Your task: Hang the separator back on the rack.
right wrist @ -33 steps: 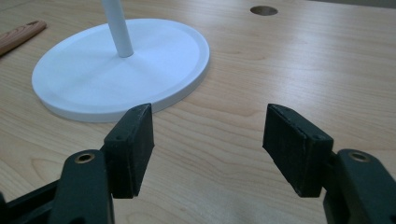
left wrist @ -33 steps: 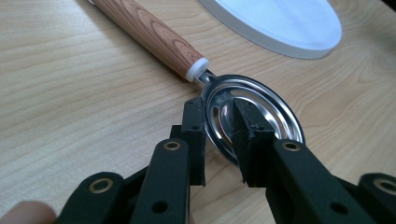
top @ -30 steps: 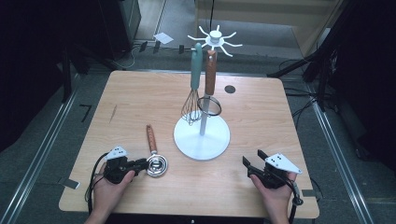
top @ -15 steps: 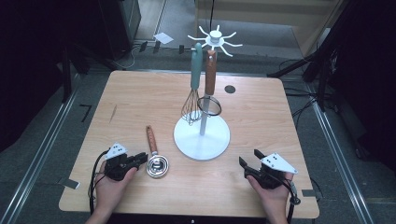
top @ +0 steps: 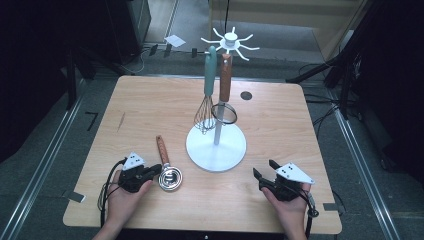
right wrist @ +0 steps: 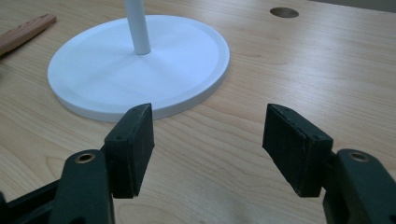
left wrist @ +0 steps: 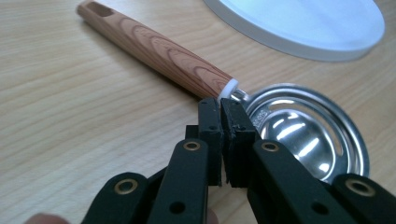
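The left gripper [top: 150, 173] lies low over the table [top: 150, 105], its jaws pressed together with nothing between them. Its tips sit just beside the rim of the metal strainer [top: 170, 179], at the point where the bowl meets the wood-grain handle [top: 162, 149]; whether they actually touch the rim is hard to tell from the left gripper view. The left hand [top: 122, 192] cups the gripper from below and behind, forearm coming in from the table's near edge, jaws pointing toward the stand.

The strainer lies flat on the table just near-left of the white stand [top: 216, 149], bowl toward the person, handle angled away.

The right gripper [top: 265, 180] rests near-right of the stand's round base, jaws spread and empty, aimed at the base edge. The right hand [top: 287, 202] holds it from behind.

On the stand hang a whisk [top: 206, 107] and a second strainer [top: 225, 107], both just beside the pole.
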A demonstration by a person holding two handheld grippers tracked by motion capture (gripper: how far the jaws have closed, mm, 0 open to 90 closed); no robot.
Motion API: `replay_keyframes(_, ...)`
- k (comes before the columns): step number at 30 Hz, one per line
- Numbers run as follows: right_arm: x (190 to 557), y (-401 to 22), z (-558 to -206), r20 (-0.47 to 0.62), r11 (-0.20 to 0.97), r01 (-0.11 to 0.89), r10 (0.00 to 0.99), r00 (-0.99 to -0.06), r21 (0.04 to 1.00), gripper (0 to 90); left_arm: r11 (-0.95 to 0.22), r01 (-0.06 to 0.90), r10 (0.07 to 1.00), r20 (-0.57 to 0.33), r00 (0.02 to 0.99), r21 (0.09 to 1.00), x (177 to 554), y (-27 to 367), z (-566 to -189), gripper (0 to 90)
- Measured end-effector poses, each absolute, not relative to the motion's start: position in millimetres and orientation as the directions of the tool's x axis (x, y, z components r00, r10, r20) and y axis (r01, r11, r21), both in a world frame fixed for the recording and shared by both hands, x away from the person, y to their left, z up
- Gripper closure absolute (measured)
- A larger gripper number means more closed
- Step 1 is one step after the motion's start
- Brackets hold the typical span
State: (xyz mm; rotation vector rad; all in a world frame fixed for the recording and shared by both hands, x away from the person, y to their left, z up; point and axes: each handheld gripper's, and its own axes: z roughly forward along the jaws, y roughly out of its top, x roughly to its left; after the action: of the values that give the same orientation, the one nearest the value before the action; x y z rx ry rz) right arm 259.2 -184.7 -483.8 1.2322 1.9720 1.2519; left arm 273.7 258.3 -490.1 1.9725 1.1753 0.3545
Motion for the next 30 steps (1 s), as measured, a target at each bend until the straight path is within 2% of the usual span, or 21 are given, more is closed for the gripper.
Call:
replay_keyframes(8,259,-183,-484,0.05,0.18,0.426,0.878,-0.477,0.887,35.4,-0.31,0.605,0.803,-0.139,0.58,0.734,268,244,-491,88.4)
replay_keyframes(12,259,-183,-484,0.05,0.181,0.425,0.878,-0.477,0.887,35.4,-0.237,0.616,0.827,-0.176,0.534,0.752,269,251,-488,84.6)
replay_keyframes(15,259,-184,-484,0.048,0.181,0.424,0.878,-0.476,0.887,35.4,-0.192,0.595,0.818,-0.207,0.536,0.781,268,255,-484,72.9)
replay_keyframes(18,259,-183,-484,0.047,0.184,0.426,0.877,-0.478,0.886,35.4,-0.231,0.597,0.793,-0.207,0.573,0.768,269,249,-487,62.0)
replay_keyframes(22,259,-182,-484,0.045,0.19,0.428,0.876,-0.48,0.884,35.4,-0.27,0.619,0.781,-0.209,0.589,0.738,270,239,-492,54.9)
replay_keyframes(27,259,-182,-484,0.04,0.192,0.425,0.876,-0.48,0.884,35.4,-0.296,0.616,0.772,-0.196,0.604,0.73,267,235,-492,64.7)
replay_keyframes(30,259,-182,-484,0.041,0.191,0.424,0.876,-0.481,0.885,35.4,-0.303,0.61,0.772,-0.187,0.608,0.733,264,233,-492,67.5)
